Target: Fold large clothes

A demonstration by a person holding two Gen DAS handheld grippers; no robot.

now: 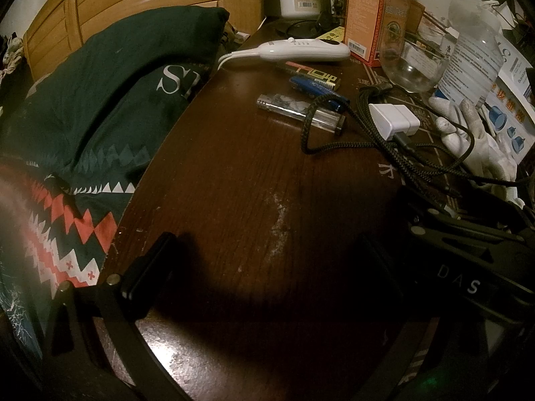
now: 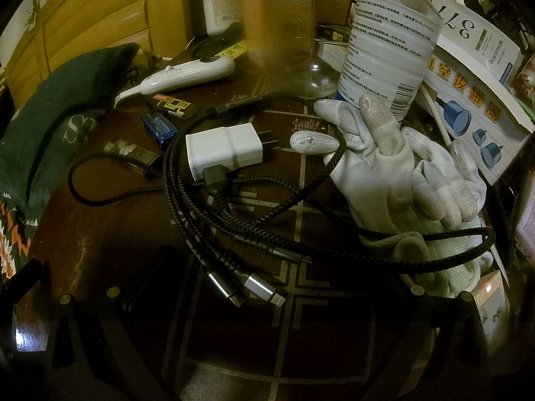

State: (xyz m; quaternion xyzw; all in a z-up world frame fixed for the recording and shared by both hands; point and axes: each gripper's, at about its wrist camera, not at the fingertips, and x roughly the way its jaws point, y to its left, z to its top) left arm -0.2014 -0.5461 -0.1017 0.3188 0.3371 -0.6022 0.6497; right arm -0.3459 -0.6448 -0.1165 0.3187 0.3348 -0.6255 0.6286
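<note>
A dark green cloth [image 1: 110,77] with white letters and a red and white zigzag pattern lies bunched on the bed, left of a dark wooden table [image 1: 234,183]. It also shows at the left edge of the right wrist view [image 2: 57,110]. My left gripper [image 1: 264,267] is open and empty, low over the table top beside the cloth. My right gripper [image 2: 294,287] is open and empty over the cluttered part of the table, above a tangle of black cables [image 2: 234,207]. Neither gripper touches the cloth.
On the table lie a white charger [image 2: 224,150], a white remote [image 1: 301,50], lighters [image 1: 297,110], a battery [image 1: 314,87], white gloves [image 2: 394,167], a plastic bottle [image 2: 388,40], a glass bowl [image 1: 414,70] and boxes [image 1: 371,20]. A wooden headboard [image 1: 133,3] stands behind the cloth.
</note>
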